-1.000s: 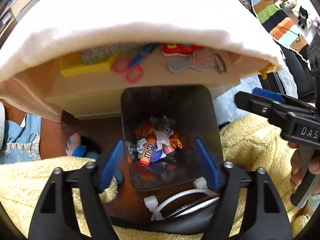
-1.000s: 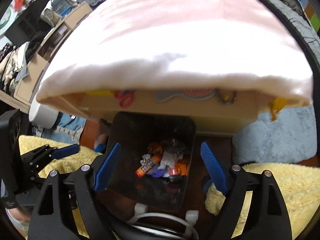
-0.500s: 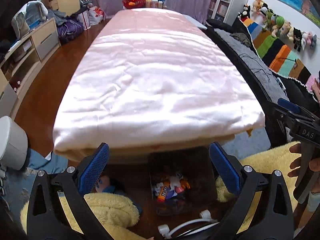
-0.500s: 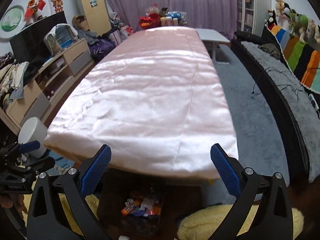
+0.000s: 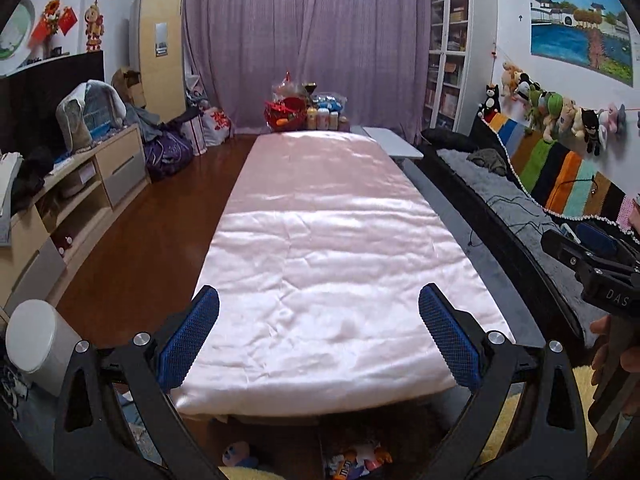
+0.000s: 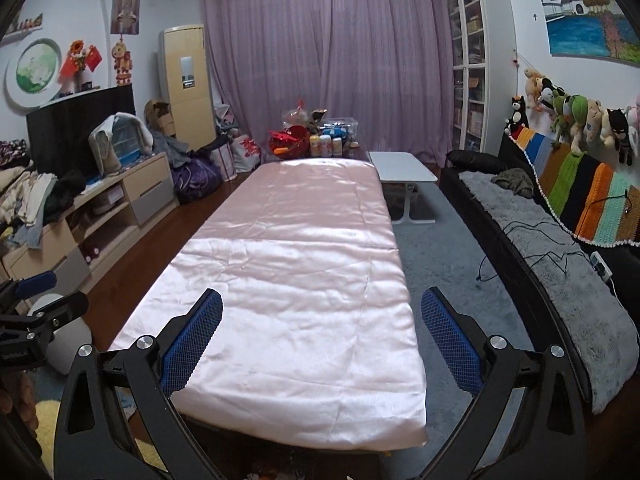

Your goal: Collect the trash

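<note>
Both my grippers empty, left gripper and right gripper jaws just opened wide, pink satin table cover ahead, trash bin of wrappers below left one.

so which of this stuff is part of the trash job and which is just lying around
Job:
- bin of trash on the floor below the table's near end
- left gripper, open, empty
- right gripper, open, empty

Lying about:
- pink cloth
- plush toys
- striped blanket
- white stool

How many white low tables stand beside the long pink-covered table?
1. The white low table stands by the far right corner of the pink-covered table; others may be hidden.
</note>
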Demonstrator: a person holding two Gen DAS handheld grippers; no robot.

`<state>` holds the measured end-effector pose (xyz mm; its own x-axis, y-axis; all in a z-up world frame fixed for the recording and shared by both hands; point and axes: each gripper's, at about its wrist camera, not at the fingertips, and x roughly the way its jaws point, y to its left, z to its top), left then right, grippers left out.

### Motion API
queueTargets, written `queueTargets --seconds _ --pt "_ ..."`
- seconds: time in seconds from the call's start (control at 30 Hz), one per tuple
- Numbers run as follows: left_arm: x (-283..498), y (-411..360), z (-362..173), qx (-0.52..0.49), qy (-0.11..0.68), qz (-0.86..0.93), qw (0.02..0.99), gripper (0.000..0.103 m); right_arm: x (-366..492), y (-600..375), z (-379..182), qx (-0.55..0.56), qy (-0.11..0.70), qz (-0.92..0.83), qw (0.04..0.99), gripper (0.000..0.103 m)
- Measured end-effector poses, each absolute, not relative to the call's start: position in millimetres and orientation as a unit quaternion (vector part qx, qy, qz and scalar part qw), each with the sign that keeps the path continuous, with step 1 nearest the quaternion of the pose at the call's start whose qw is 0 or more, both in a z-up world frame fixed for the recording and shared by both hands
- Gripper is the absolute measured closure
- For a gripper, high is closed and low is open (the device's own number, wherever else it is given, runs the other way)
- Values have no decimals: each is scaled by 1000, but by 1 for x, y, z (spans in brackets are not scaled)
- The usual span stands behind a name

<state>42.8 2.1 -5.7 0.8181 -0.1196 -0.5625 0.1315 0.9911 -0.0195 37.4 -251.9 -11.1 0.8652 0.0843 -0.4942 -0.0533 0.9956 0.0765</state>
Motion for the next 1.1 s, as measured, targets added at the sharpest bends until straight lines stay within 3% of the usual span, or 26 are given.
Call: queueTargets --seconds 0.43,1.1 --pt "42 1 25 14 228 -52 972 8 39 -253 12 16 205 8 979 3" --pt "42 -5 17 19 234 -62 970 8 37 -245 9 10 212 15 977 3"
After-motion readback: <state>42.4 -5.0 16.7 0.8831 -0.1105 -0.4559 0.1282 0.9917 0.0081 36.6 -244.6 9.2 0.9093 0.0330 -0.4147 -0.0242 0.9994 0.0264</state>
